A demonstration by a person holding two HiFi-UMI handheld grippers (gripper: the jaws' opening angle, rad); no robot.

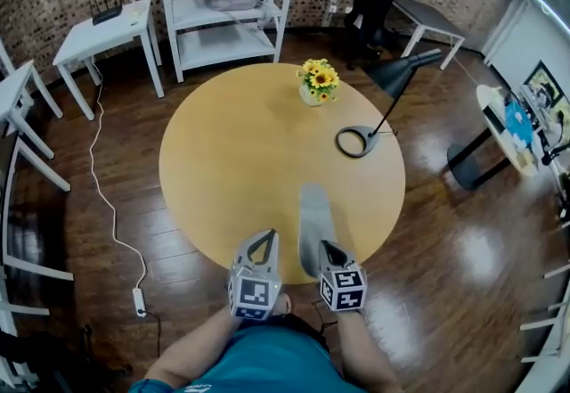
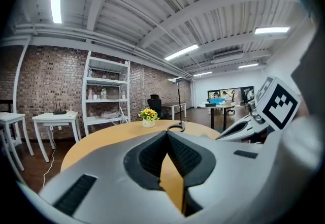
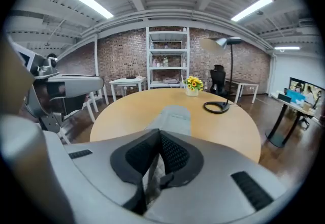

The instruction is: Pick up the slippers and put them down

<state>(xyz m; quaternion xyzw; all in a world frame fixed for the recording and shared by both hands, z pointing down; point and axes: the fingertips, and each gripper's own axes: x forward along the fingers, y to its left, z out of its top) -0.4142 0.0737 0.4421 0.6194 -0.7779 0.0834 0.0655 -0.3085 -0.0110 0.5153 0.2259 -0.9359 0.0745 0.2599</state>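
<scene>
One grey slipper [image 1: 313, 215] lies lengthwise on the round wooden table [image 1: 232, 159], its far end pointing to the table's middle. My right gripper [image 1: 323, 245] is shut on the slipper's near end. In the right gripper view grey fabric is pinched between the jaws of my right gripper [image 3: 159, 133], and the slipper [image 3: 172, 118] stretches away from them over the table. Whether its far end still rests on the wood I cannot tell. My left gripper [image 1: 264, 234] hovers beside it over the table's near edge. The left gripper [image 2: 167, 133] is shut with nothing in it. No second slipper shows.
A vase of yellow flowers [image 1: 318, 82] and a black desk lamp with a ring base [image 1: 356, 142] stand on the table's far right part. Beyond the table are a white shelf unit [image 1: 227, 4], white side tables [image 1: 102, 30] and a cable on the floor [image 1: 107, 204].
</scene>
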